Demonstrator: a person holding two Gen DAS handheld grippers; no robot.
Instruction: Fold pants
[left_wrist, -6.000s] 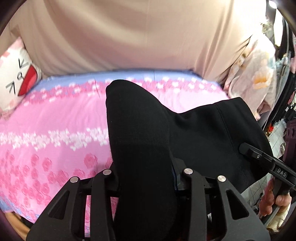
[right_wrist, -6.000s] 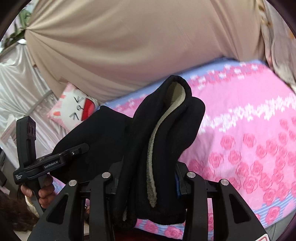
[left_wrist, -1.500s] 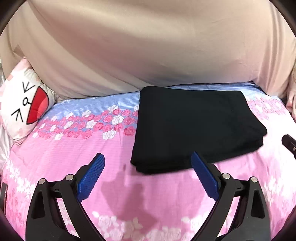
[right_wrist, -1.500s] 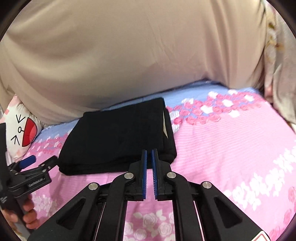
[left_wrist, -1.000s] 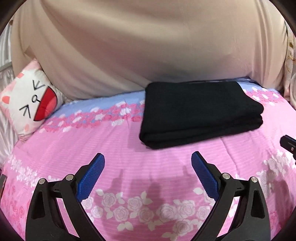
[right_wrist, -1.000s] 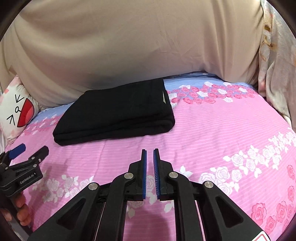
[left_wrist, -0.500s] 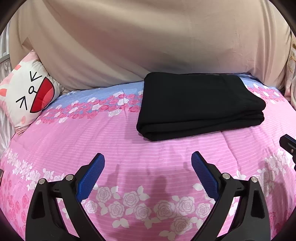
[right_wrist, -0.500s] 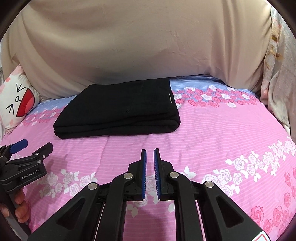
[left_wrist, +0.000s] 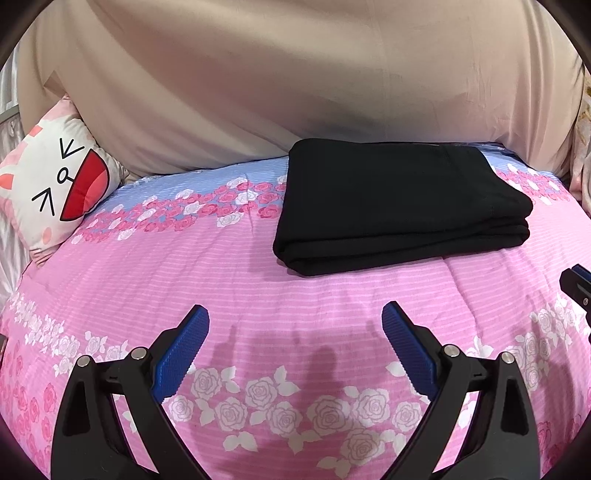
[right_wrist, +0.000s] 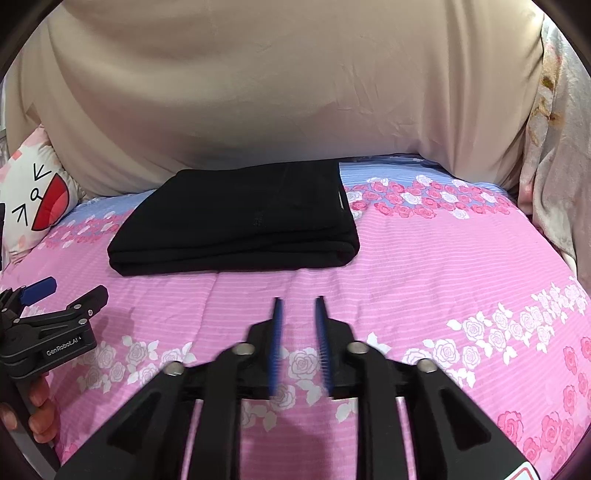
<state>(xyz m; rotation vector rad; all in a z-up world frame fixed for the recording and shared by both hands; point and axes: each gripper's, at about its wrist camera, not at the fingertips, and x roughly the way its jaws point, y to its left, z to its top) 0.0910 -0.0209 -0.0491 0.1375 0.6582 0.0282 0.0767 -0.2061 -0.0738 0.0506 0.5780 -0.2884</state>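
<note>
Pants (left_wrist: 400, 201): lying folded into a flat black stack on the far part of the bed (left_wrist: 258, 295), close under the beige cloth (left_wrist: 295, 74) that is hanging behind it.
Pants and left gripper (left_wrist: 295, 341): the stack is sitting ahead of the tips and a little to the right, well apart from them, with bare pink cover in between.
Pants and right gripper (right_wrist: 298, 323): the stack is sitting ahead and somewhat to the left, clear of the tips.
Left gripper: jaws are standing wide apart, blue pads (left_wrist: 181, 354) facing inward, gripping nothing.
Right gripper: jaws have just been opening and are showing a narrow gap; nothing is sitting between them, and their edges are blurring.
Left view only: the stack's near left corner is showing its rounded fold and layered edges, and the cat-face pillow (left_wrist: 55, 184) is showing in full at the left edge of the bed.
Right view only: a pale strip is showing at the stack's right edge, a floral cloth (right_wrist: 554, 166) is hanging at the right, and the left gripper is appearing from the side at the lower left with fingers (right_wrist: 40, 413) wrapping its handle.
Both views: each is catching a bit of the other gripper at its edge; the left view is getting only a dark tip of the right one.
</note>
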